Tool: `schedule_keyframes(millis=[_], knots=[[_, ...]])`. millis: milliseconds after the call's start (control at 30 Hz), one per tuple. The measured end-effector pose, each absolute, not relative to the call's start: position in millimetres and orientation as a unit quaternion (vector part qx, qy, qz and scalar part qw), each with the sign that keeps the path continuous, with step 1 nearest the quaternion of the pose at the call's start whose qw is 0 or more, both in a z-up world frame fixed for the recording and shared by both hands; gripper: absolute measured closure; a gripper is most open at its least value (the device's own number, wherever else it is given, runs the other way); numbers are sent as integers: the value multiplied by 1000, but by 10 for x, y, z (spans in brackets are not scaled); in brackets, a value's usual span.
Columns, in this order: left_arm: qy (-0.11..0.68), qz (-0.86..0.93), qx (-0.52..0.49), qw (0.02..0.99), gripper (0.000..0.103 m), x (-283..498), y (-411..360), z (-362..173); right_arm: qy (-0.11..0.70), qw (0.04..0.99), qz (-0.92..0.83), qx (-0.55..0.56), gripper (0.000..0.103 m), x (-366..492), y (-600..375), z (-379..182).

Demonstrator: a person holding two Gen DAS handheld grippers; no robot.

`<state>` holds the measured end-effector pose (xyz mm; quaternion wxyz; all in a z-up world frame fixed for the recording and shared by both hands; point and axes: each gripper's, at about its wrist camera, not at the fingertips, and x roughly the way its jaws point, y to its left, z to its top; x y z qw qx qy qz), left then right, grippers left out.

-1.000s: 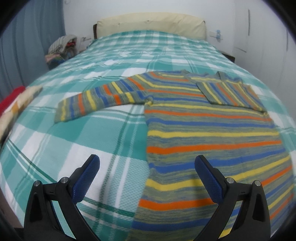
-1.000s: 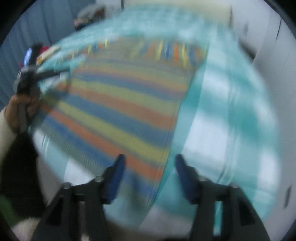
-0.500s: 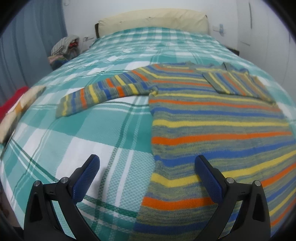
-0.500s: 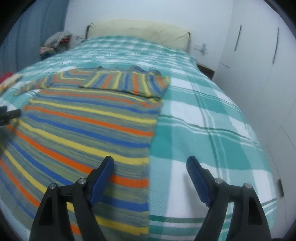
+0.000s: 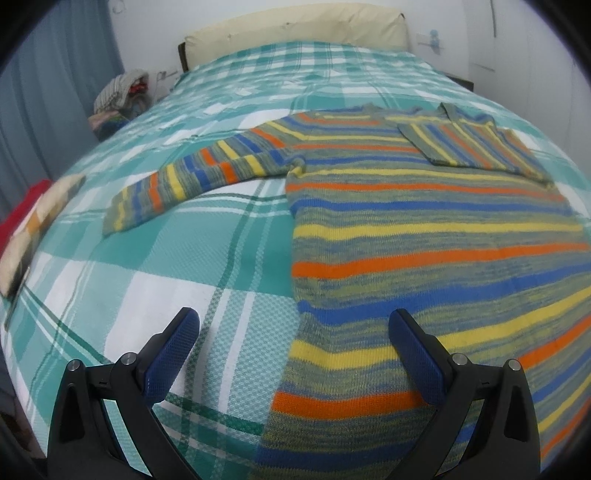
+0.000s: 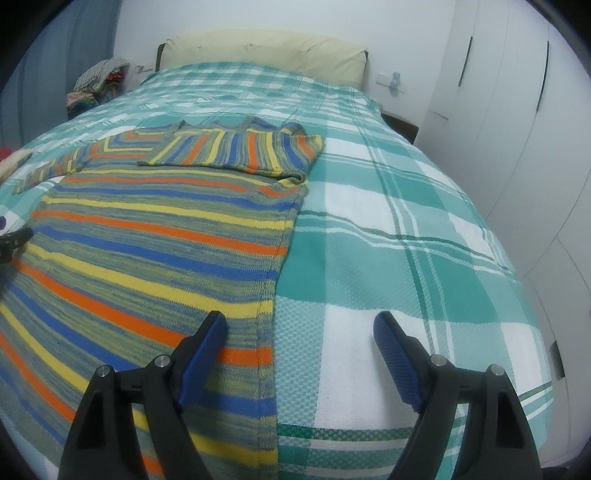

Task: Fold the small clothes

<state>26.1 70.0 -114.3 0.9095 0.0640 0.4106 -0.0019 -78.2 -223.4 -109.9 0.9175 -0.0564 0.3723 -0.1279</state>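
A striped knit sweater [image 5: 424,236] in orange, yellow, blue and olive lies flat on the bed. Its left sleeve [image 5: 192,177] stretches out to the left. Its right sleeve [image 6: 236,151] is folded across the chest. My left gripper [image 5: 293,332] is open and empty, hovering over the sweater's lower left edge. My right gripper [image 6: 299,332] is open and empty over the sweater's lower right edge [image 6: 267,295], the left finger above the knit, the right finger above the bedspread. The tip of the left gripper [image 6: 14,240] shows at the left edge of the right wrist view.
The bed has a teal and white plaid spread [image 5: 147,266] and a cream headboard [image 5: 295,26]. A pile of clothes [image 5: 122,92] sits at the far left. Folded items [image 5: 33,218] lie at the bed's left edge. White wardrobe doors [image 6: 517,110] stand on the right.
Both grippers have moved closer to the sweater's lower corners. The right wrist view has swung from a blurred leftward look to a steady one over the sweater's right edge.
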Motion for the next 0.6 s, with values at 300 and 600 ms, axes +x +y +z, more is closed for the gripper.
schedule_keyframes(millis=[300, 600], knots=[[395, 5, -69, 916, 1, 681, 1889, -342, 366, 923, -113, -35, 22, -816, -2264, -1040], [463, 90, -203, 858, 3, 1695, 3421, -851, 367, 923, -102, -49, 22, -775, -2153, -1092]])
